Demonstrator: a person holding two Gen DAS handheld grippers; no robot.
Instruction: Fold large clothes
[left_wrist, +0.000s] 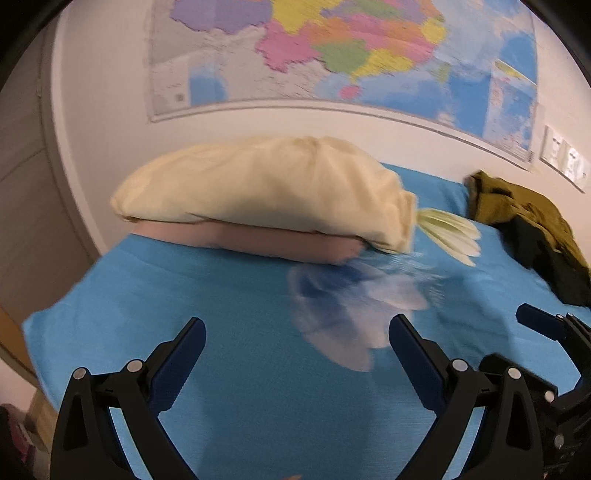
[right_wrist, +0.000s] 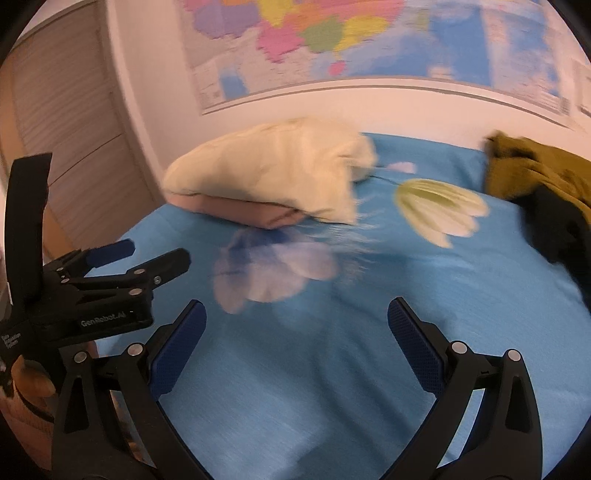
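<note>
A bed covered by a blue sheet (left_wrist: 229, 369) printed with large pale flowers fills both views, with a colourful map (left_wrist: 332, 55) on the wall behind it. At far left, a wooden slatted door (right_wrist: 66, 147) stands beside the bed. Left of centre, a cream pillow (left_wrist: 258, 184) lies on top of a pinkish one (left_wrist: 258, 240), near the wall.

In the foreground, the left gripper (left_wrist: 295, 332) hovers above bare sheet, its two blue-padded fingers spread wide apart and holding nothing. The right gripper (right_wrist: 295, 317) hangs just beside it, likewise spread wide and empty.

At far right, the garment to fold, an olive and black piece of clothing (left_wrist: 528, 229), lies crumpled in a heap on the sheet near the wall, well apart from both grippers.

It looks like soft, limp fabric, probably fairly light yet bulky, so it should sag and drape when lifted rather than keep a shape. A sensible hold would be one gripper on each of two outer edges or corners, such as the shoulders or hem, though the heap hides where those are.
</note>
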